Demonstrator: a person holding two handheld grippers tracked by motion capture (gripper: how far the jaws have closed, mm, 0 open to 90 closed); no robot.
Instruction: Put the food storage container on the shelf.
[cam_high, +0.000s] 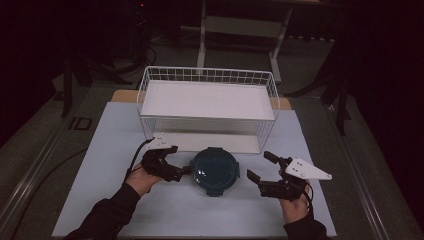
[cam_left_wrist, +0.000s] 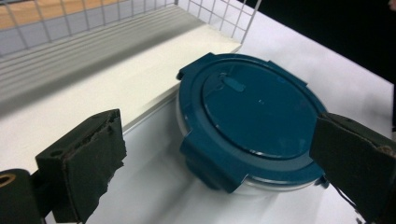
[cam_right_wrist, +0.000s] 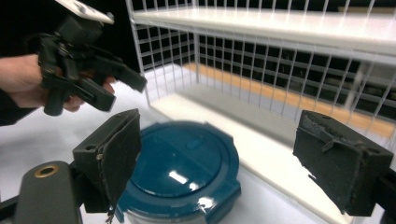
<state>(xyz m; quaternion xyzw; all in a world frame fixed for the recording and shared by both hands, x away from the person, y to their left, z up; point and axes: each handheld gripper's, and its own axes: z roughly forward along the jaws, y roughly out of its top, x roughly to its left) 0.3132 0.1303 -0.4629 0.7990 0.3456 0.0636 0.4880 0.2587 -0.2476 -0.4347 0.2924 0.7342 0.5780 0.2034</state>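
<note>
A round container with a dark teal clip-on lid (cam_high: 215, 171) sits on the white table, just in front of the wire rack. My left gripper (cam_high: 182, 170) is at its left edge, jaws open, nothing pinched. In the left gripper view the lid (cam_left_wrist: 252, 112) lies between and beyond the spread jaws of my left gripper (cam_left_wrist: 222, 172). My right gripper (cam_high: 261, 166) stands open a short way right of the container, apart from it. In the right gripper view the lid (cam_right_wrist: 182, 163) sits low between the jaws of my right gripper (cam_right_wrist: 226, 158), and the left gripper (cam_right_wrist: 123, 86) hovers beyond it.
A white wire rack (cam_high: 207, 100) with an upper shelf and a lower board stands behind the container, its front edge close to the lid. The white table top (cam_high: 115, 145) runs out to the left, the right and the front. The floor around it is dark.
</note>
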